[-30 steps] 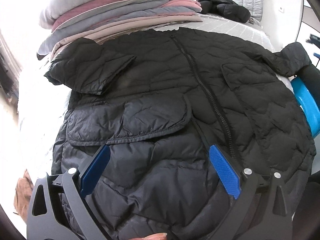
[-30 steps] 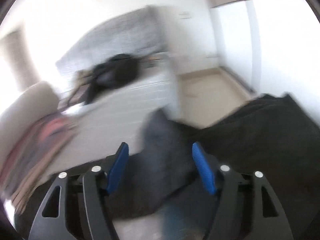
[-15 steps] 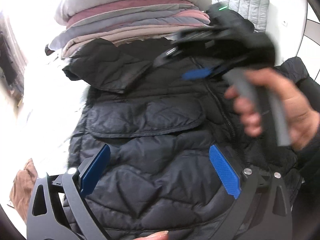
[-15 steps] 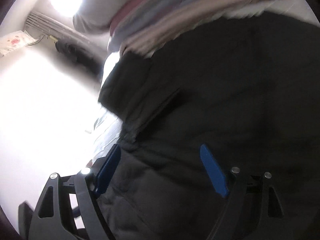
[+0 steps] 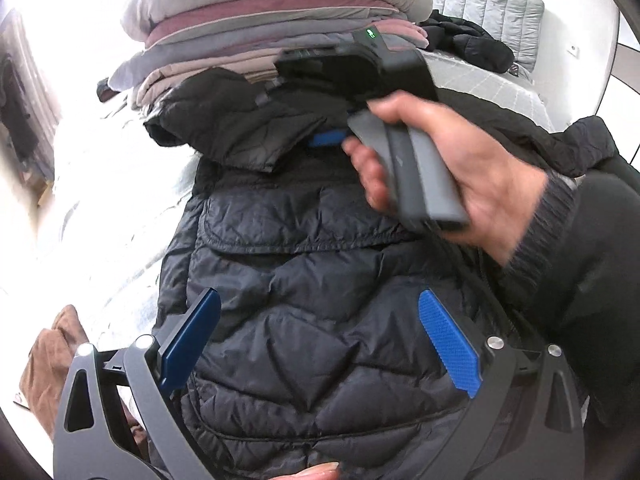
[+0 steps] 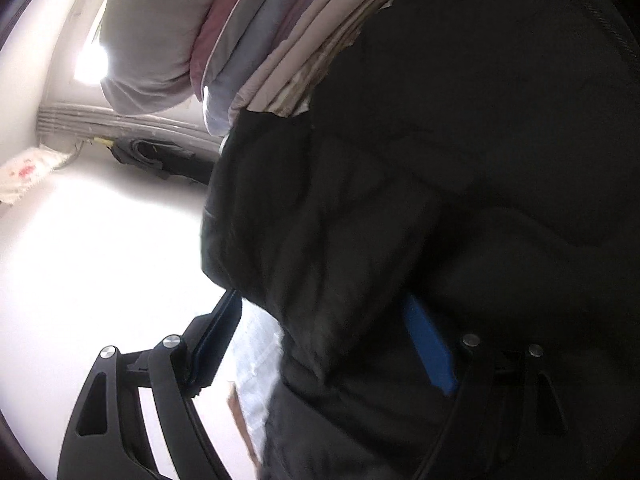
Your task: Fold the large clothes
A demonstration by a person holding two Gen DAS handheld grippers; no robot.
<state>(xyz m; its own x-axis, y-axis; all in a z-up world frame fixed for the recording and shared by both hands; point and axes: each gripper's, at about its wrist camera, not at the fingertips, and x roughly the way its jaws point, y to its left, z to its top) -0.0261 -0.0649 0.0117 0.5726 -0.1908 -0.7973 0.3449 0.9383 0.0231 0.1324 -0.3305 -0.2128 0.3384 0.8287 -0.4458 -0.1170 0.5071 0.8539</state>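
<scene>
Left edge of bed (image 5: 120,184): a brown cloth (image 5: 52,344) hangs off it, not my target. Far left corner holds a stack (image 5: 272,20) of folded items, so some pieces look done. My left gripper (image 5: 320,344) hovers released, jaws wide apart, over the lower front of the jacket (image 5: 328,288), gripping nothing. Jacket lies flat, front up, along the bed, its top touching the stack. Left sleeve (image 5: 236,128) is already folded in over the chest. Body is not folded yet; right sleeve (image 5: 580,144) is still out at the right edge. My right gripper (image 6: 324,344) sits at the folded sleeve's cuff, jaws spread on either side of the fabric, not clamped as far as I see; the view is blurred. My right hand (image 5: 460,168) holds its handle. Another dark garment (image 5: 468,40) waits at the headboard end. I judge this jacket roughly a third done.
</scene>
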